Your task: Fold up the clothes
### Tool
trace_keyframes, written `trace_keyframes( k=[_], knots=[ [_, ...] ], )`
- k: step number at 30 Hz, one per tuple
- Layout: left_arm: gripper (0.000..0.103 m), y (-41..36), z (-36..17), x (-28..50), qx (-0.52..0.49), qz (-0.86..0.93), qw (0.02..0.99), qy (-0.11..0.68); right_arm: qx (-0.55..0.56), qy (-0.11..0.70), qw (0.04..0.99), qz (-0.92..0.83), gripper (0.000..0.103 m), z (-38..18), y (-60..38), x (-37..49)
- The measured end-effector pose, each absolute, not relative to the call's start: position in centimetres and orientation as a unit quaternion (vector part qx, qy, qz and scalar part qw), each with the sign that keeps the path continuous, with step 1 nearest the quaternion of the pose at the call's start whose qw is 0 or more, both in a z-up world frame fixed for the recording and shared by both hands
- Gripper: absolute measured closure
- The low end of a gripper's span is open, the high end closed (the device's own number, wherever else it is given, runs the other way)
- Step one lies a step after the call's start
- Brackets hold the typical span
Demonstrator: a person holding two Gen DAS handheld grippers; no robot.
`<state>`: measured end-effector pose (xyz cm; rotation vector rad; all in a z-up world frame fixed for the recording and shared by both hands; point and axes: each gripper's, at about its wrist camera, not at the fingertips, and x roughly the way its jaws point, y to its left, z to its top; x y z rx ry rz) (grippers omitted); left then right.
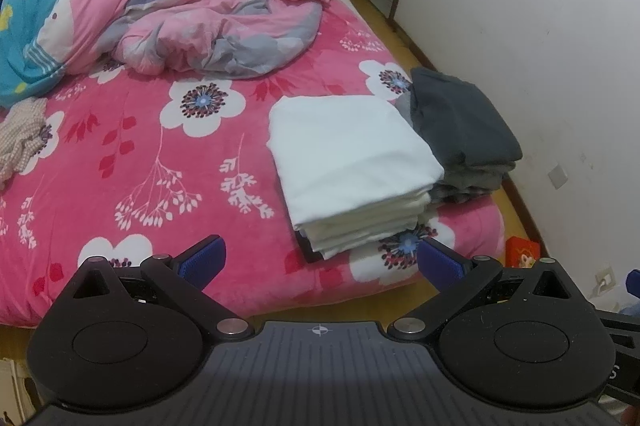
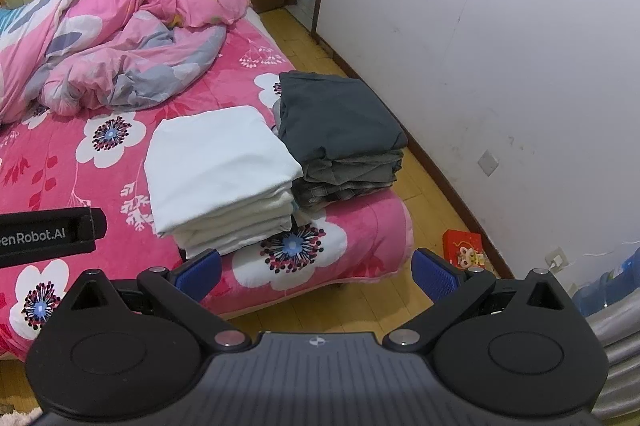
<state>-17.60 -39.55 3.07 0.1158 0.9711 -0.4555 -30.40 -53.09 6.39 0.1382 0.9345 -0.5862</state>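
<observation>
Both tools are held back off the foot of the bed (image 1: pixel 132 161), pointed in over the edge and slightly down at the mattress, side by side and about level with each other. The left tongs (image 1: pixel 320 262) are spread wide open, blue pads (image 1: pixel 204 262) well apart, nothing between them and not touching any fabric; they just hang over the pink flowered blanket's front edge. Same deal with the right tongs (image 2: pixel 316 268): wide open, empty, sitting over the corner of the bed with wooden floor (image 2: pixel 360 306) showing between the fingers. From the right-side camera you can see the black body of the left tool (image 2: pixel 48 234) poking in at the left edge. The clothes are already stacked near the right front corner of the bed: a pile of white folded clothes (image 1: pixel 352 161) nearest the tongs, and right next to it, touching on the wall side, a pile of dark grey folded clothes (image 2: pixel 340 129) with a checked piece at the bottom. Further up the bed there's a crumpled pink duvet (image 1: pixel 192 5), and a bunched-up checked beige garment (image 1: pixel 22 133) lies at the left edge, still unfolded. A red box (image 2: pixel 464 248) sits on the floor by the wall.
</observation>
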Motion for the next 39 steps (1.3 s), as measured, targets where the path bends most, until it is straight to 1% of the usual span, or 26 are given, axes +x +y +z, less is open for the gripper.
trace_keyframes(
  k=[39],
  knots=[
    [0.0,-40.11,2.7,-16.99,0.066,-0.212,0.854,0.471,0.064,0.457,0.843,-0.277,0.0,5.85,-53.22,-30.04]
  ],
)
